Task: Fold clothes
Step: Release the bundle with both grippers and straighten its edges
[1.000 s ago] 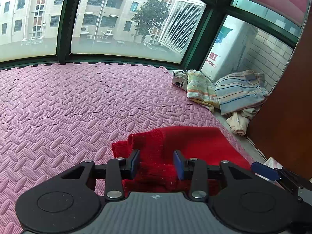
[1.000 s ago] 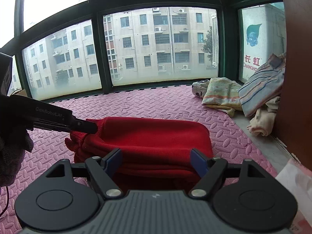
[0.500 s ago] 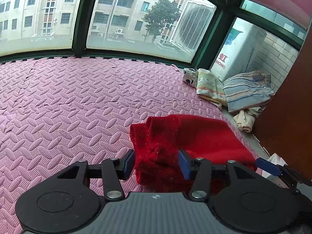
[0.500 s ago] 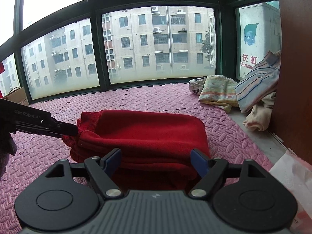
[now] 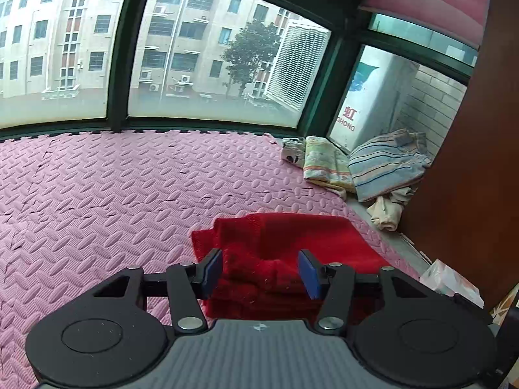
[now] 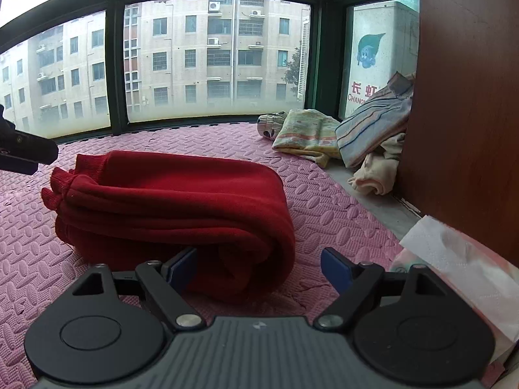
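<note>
red "长虹" over a cut-off "chang" on the white wall [image 6: 382, 74] outside the window

Fuzzy red knit sweater [image 6: 181, 207], embossed pink foam mat [image 5: 113, 194] beneath it, matt black plastic tongs [image 6: 259, 270] with blue rubbery pads [image 6: 334, 269], soft striped cotton shirt [image 6: 373, 129] beyond the sweater, brown wood panel [image 6: 467, 97], crinkly tissue pack [image 6: 460, 265]

Each gripper [image 5: 260, 274] [image 6: 259, 270] has 2 blue-padded black fingers, silver screws, round black discs and a ribbed grey body.
</note>
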